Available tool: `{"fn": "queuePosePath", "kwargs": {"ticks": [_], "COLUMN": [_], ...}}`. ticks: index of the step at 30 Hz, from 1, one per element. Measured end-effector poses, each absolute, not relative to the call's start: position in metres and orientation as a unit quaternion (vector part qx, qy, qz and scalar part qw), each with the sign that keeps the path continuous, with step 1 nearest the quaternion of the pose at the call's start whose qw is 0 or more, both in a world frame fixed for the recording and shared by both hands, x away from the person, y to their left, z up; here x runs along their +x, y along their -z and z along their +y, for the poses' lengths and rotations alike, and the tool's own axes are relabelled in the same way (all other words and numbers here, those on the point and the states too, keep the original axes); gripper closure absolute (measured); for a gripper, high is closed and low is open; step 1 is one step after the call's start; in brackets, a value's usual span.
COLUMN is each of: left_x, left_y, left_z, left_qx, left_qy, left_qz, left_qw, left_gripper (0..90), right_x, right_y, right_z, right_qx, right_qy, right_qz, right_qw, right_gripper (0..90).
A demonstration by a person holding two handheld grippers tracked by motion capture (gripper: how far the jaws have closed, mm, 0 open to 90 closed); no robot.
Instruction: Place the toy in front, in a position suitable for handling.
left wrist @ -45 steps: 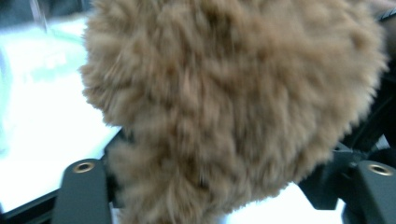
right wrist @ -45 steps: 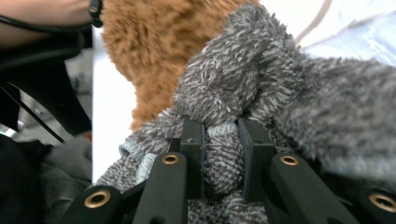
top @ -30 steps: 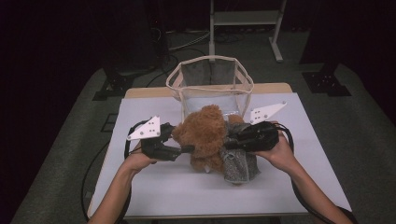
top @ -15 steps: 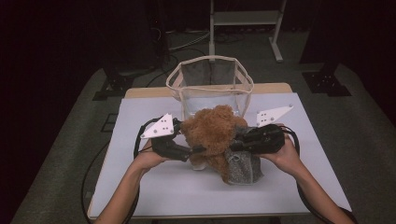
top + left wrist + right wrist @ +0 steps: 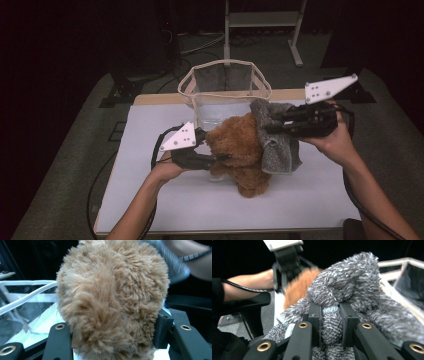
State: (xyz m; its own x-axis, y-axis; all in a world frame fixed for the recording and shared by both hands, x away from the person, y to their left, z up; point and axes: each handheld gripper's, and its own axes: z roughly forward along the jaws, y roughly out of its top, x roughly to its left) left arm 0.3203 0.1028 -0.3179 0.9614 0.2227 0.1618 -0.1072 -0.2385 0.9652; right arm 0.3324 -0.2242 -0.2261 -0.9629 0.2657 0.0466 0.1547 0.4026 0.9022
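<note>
Since half a second ago the right gripper [image 5: 272, 125] has risen and drawn back to the right, lifting the grey cloth [image 5: 277, 142] off the table [image 5: 150, 200]; the left gripper [image 5: 220, 157] stays on the teddy [image 5: 240, 150]. From the high view the cloth hangs straight down from the right jaws, beside the teddy and near the basket [image 5: 225, 82]. In the left gripper view, the teddy [image 5: 112, 300] sits between spread jaws pressing its sides, long axis upright. In the right gripper view, jaws pinch a fold of cloth [image 5: 352, 300], which bunches ahead of them, basket rim [image 5: 397, 265] beyond to the right.
</note>
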Motion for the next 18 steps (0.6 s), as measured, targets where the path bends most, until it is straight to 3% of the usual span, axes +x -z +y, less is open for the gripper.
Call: {"fn": "queuePosePath", "kwargs": {"ticks": [4,10,18], "left_x": [0.317,0.315,0.315], "left_y": [0.311,0.311,0.310], "left_z": [0.087,0.081,0.086], "left_qx": [0.784,0.797,0.800], "left_qy": [-0.139,-0.148,-0.154], "left_qz": [0.016,0.006,0.012], "left_qw": [0.605,0.586,0.580], "left_gripper": [42.7,42.1,41.7], "right_x": [0.338,0.350,0.350], "right_y": [0.203,0.203,0.203], "right_z": [-0.197,-0.160,-0.177], "right_qx": [0.095,0.073,0.089], "right_qy": [-0.491,-0.450,-0.461], "right_qz": [0.865,0.890,0.883], "right_qw": [0.047,0.002,0.013], "right_gripper": [73.9,73.6,73.4]}}
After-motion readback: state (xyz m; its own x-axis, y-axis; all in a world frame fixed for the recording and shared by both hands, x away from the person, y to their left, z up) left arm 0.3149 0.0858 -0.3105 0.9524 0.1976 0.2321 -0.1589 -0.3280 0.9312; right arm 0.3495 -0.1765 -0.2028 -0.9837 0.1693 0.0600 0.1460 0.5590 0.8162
